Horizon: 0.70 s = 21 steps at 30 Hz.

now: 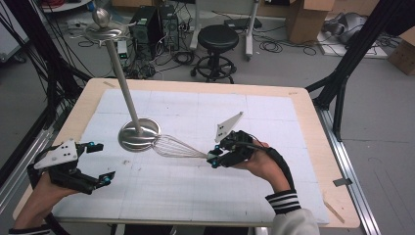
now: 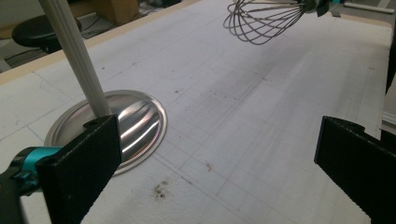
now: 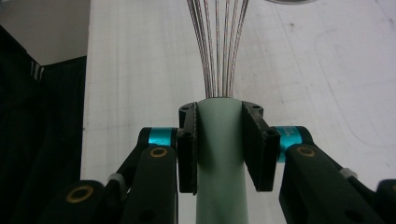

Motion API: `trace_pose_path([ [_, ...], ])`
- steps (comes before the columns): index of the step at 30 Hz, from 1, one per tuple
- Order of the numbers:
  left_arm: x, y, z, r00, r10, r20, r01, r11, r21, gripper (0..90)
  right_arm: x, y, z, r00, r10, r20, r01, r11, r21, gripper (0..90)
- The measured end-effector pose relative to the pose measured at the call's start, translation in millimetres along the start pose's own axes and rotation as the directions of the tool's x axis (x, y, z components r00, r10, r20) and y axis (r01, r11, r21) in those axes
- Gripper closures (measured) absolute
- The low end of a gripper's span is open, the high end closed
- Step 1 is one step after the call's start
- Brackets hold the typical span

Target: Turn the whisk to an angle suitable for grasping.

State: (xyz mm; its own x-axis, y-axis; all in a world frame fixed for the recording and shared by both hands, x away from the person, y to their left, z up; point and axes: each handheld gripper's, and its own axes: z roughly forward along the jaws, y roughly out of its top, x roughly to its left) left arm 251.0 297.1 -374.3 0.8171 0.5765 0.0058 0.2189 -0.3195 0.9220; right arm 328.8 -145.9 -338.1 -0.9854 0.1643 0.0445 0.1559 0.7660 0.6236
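We saw even, soft overhead light, the white bench (image 1: 195,186) bright, faint shadows only, glare streaked across the steel base (image 2: 135,122), near fingers (image 2: 79,172) blurred and dark, the floor beyond dimmer, slight softness throughout.

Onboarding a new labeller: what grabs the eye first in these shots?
First, the wire balloon whisk with a pale green handle, clamped between the right gripper's jaws and held out over the white gridded table mat. Next, the tall stand with a round shiny metal base and pale ribbed pole at the mat's left of centre. The left gripper waits open at the mat's left edge.
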Motion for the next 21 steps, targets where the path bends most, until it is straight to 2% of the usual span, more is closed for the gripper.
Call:
trace_pose_path([
  [1, 0.2, 0.2, -0.4, 1.0, 0.001, -0.001, -0.001, 1.0, -0.001, 1.7, 1.8, 7.1, 6.9, 0.9999, -0.014, -0.007, 0.014, 1.0, 0.004, 69.3],
  [9, -0.3, 1.6, -2.1, 1.0, 0.004, 0.001, -0.004, 1.0, -0.009, 1.7, 7.9, 26.2, 28.9, 0.9985, -0.039, -0.037, 0.04, 0.999, 0.021, 69.3],
  [10, -0.4, 1.7, -2.0, 1.0, 0.005, 0.003, -0.005, 1.0, -0.008, 1.7, 10.0, 31.7, 36.8, 0.9977, -0.047, -0.048, 0.048, 0.999, 0.024, 69.2],
  [12, -0.5, 1.9, -2.0, 1.0, 0.007, 0.003, -0.007, 1.0, -0.006, 1.7, 10.1, 33.3, 39.5, 0.997, -0.058, -0.05, 0.06, 0.998, 0.023, 69.2],
  [17, -1.1, 2.0, -1.6, 1.0, 0.007, 0.004, -0.007, 1.0, -0.006, 1.7, 13.3, 43.7, 60.3, 0.9954, -0.078, -0.054, 0.08, 0.996, 0.036, 69.2],
  [20, -1.4, 2.2, -1.7, 1.0, 0.008, 0.003, -0.008, 0.9999, -0.008, 1.7, 14.6, 45.8, 69.5, 0.9954, -0.081, -0.052, 0.084, 0.995, 0.046, 69.2],
  [21, -1.4, 2.3, -1.5, 0.9999, 0.012, 0.003, -0.012, 0.9999, -0.008, 1.7, 15.7, 45.8, 71.6, 0.9961, -0.065, -0.06, 0.069, 0.996, 0.059, 69.2],
])
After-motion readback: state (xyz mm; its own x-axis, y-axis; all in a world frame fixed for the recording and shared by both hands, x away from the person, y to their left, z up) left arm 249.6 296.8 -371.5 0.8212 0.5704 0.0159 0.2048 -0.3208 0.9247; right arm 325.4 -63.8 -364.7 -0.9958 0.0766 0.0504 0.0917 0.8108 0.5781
